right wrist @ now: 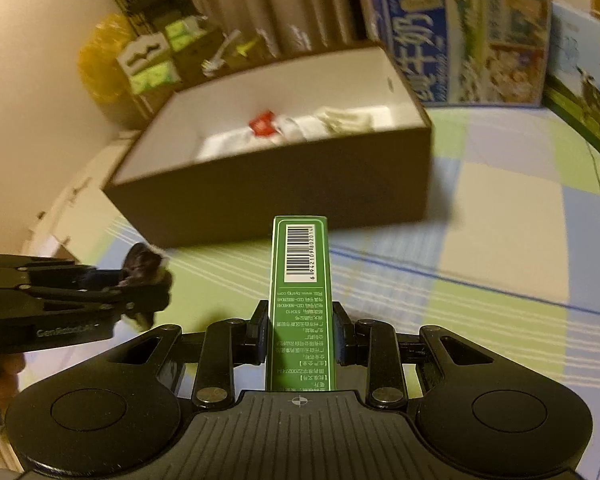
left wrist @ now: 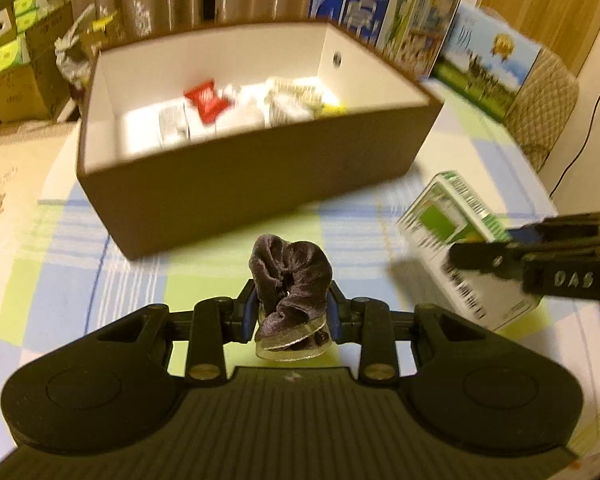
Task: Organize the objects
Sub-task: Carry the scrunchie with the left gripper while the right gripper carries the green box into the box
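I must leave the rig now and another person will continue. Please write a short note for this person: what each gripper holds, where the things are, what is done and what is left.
Left gripper: shut on a dark purple velvet scrunchie, above the checked tablecloth, in front of the brown box.
Right gripper: shut on a green medicine carton, barcode side up, also short of the box.
Done: the box already holds a red sachet and several white packets.
Left: put the scrunchie and the carton into the box. No other loose item shows on the cloth near it.
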`<action>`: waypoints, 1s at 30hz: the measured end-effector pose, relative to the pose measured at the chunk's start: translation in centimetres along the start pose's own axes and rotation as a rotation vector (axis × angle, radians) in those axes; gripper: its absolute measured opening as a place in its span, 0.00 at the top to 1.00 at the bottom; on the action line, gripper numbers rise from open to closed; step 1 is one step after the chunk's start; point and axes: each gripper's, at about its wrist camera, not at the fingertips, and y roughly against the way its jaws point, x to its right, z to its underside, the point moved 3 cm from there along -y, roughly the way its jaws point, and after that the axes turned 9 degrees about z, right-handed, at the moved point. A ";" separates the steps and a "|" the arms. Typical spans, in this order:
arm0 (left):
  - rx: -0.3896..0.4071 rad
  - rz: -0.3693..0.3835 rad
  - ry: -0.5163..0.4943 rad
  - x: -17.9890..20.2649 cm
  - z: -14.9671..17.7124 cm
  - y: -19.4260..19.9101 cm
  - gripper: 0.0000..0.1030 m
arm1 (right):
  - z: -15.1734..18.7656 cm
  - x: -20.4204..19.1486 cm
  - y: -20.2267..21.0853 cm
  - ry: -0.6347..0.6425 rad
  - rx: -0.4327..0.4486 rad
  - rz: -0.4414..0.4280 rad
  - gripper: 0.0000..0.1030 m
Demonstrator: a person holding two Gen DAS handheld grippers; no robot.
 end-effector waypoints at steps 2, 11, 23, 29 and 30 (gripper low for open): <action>0.025 -0.001 -0.006 0.1 -0.9 0.7 0.72 | -0.8 -0.7 0.3 0.006 0.019 -0.016 0.74; 0.118 -0.030 -0.019 -1.3 -5.2 3.2 0.72 | -5.7 -2.3 0.9 0.021 0.105 -0.053 0.74; 0.175 -0.093 -0.030 -5.2 -9.8 2.8 0.72 | -11.6 -1.6 -1.2 0.009 0.180 0.010 0.74; 0.163 -0.118 -0.020 -7.5 -12.0 1.0 0.72 | -14.4 -0.5 -3.6 -0.002 0.186 0.075 0.74; 0.160 -0.121 -0.021 -7.8 -12.3 0.6 0.72 | -14.9 -0.2 -4.1 -0.006 0.184 0.083 0.74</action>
